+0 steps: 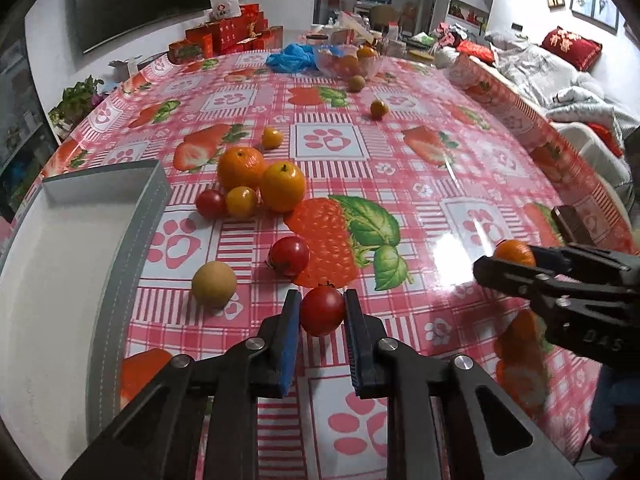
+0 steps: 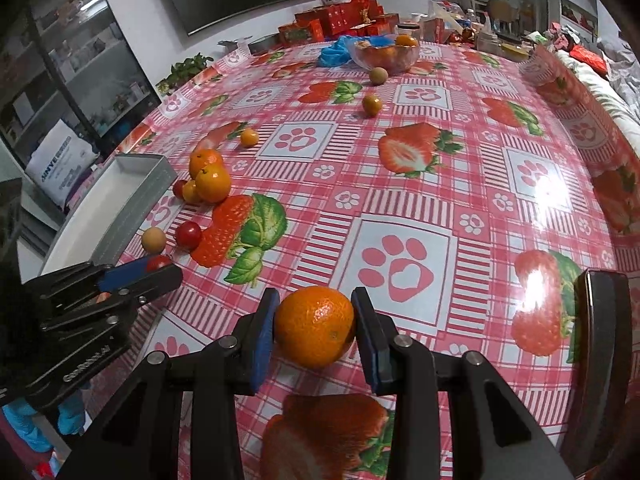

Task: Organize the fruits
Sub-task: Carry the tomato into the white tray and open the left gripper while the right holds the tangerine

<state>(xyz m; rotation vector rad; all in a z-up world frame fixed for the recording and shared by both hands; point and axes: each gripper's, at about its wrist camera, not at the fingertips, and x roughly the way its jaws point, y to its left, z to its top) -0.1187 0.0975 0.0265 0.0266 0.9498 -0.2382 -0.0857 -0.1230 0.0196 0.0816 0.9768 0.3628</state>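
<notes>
My left gripper (image 1: 322,309) is shut on a red cherry tomato (image 1: 322,311), held just above the tablecloth. It also shows in the right wrist view (image 2: 156,266) at the left. My right gripper (image 2: 314,326) is shut on an orange (image 2: 315,326); it shows in the left wrist view (image 1: 505,258) at the right, with the orange (image 1: 514,252). A grey-walled white tray (image 1: 132,216) lies to the left (image 2: 132,200). Loose on the table: two oranges (image 1: 262,178), a red tomato (image 1: 289,256), a tan round fruit (image 1: 214,284), small yellow and red tomatoes (image 1: 228,202).
A clear bowl of fruit (image 1: 348,60) and a blue plastic bag (image 1: 290,58) stand at the far side, with two small fruits (image 1: 378,109) before them. A dark box edge (image 2: 600,340) stands at the right. Red gift boxes (image 1: 228,36) lie beyond the table.
</notes>
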